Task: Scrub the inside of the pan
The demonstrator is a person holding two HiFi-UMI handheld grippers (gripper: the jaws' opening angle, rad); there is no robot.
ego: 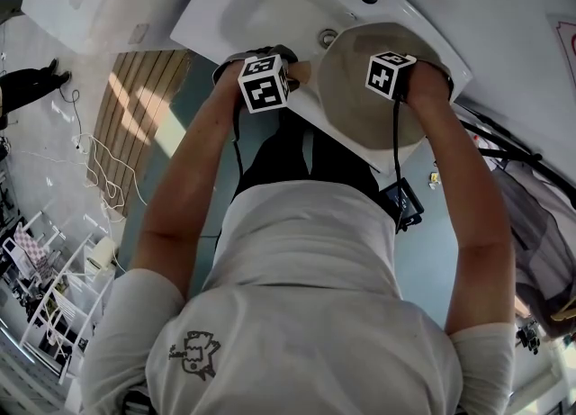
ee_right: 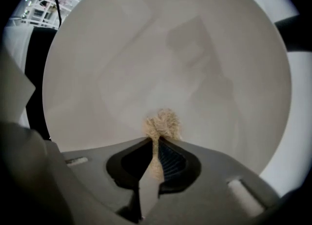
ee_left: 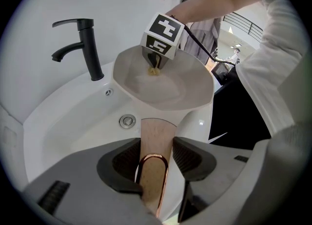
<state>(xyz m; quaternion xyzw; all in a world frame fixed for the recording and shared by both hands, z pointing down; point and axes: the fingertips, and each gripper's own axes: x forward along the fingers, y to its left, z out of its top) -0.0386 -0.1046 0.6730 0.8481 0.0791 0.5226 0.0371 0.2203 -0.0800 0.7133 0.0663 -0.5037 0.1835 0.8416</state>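
My left gripper (ee_left: 157, 147) clamps the handle (ee_left: 157, 129) of the pan (ee_left: 168, 90); my right gripper (ee_right: 157, 146) pinches a scrubber (ee_right: 163, 122), its tuft touching the pan's inside, directly ahead.

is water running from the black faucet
No, the black faucet has no stream falling from its spout into the sink in the left gripper view.

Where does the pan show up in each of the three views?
Head view: pan upper right of centre, over the white sink.
Left gripper view: upper centre, its wooden handle gripped in the jaws.
Right gripper view: fills most of the picture.
Landmark: the scrubber on its inside, in both gripper views.
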